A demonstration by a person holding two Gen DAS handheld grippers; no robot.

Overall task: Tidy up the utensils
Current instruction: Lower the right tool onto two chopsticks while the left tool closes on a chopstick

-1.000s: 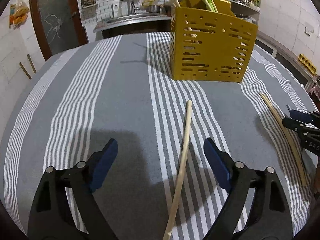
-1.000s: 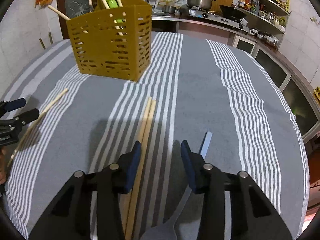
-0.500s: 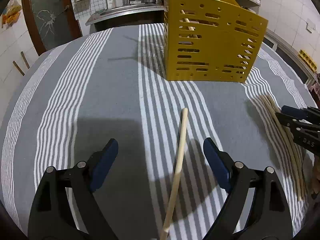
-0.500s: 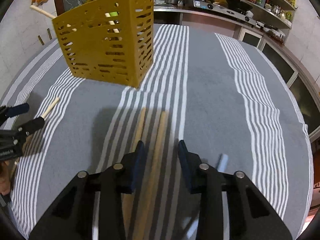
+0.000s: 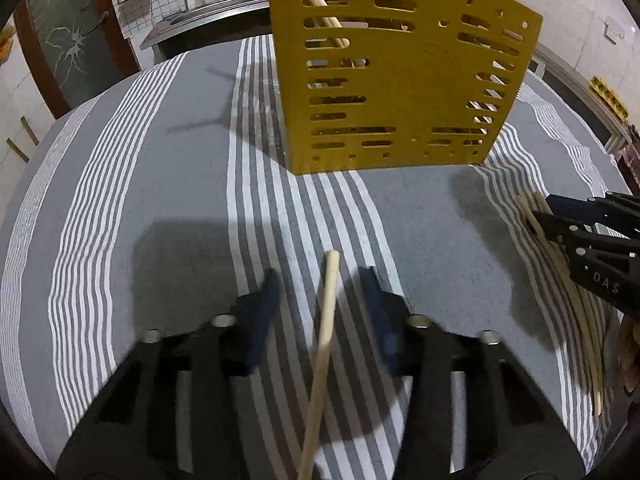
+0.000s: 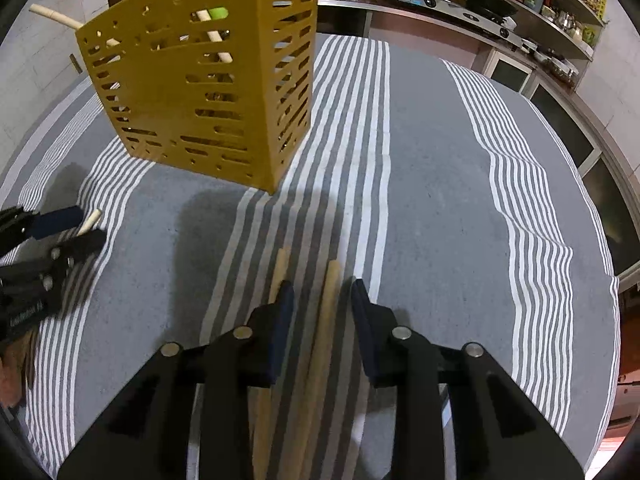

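Left tool (image 5: 322, 280) closing, chopstick (image 5: 325, 332) between pads; right tool (image 6: 322, 292) closing around chopstick (image 6: 326, 320).

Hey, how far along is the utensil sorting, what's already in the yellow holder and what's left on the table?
Done: several sticks and a green-handled utensil stand in the yellow holder. In hand: the left gripper is closing around one chopstick, not yet pinched; the right gripper is closing around one of two wooden sticks. Left: those three pieces lie on the striped cloth.
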